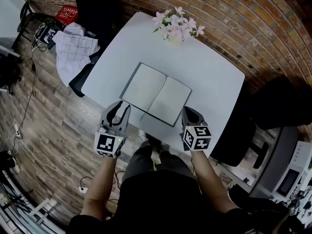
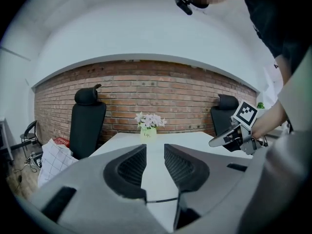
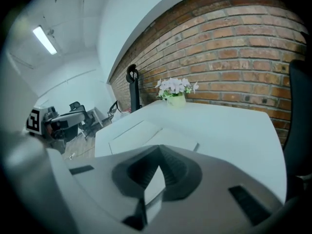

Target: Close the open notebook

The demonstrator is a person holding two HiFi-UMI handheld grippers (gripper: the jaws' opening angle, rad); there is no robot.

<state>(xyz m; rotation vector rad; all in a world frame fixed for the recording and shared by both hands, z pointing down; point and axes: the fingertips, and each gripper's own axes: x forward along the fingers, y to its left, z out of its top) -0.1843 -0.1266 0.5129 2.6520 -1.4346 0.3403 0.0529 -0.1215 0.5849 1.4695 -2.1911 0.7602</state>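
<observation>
Finds the open notebook (image 1: 156, 94) flat on the white table (image 1: 214, 72), close to the front edge, blank pages up, spine slanted to that edge. Holds the left gripper (image 1: 119, 106) at the front edge, just beside the notebook's left corner; cannot tell whether touching. Keeps its jaws a narrow gap apart, with only bare tabletop showing between them in the left gripper view. Holds the right gripper (image 1: 189, 113) at the front edge too, just beside the right page's outer corner, tilted down. Brings its jaw tips together, with nothing caught between. Leaves a pot of pale flowers (image 1: 176, 26) at the far edge. Has a black chair (image 1: 97, 9) off the far-left corner and a checked cloth (image 1: 73, 50) beyond the left edge.
</observation>
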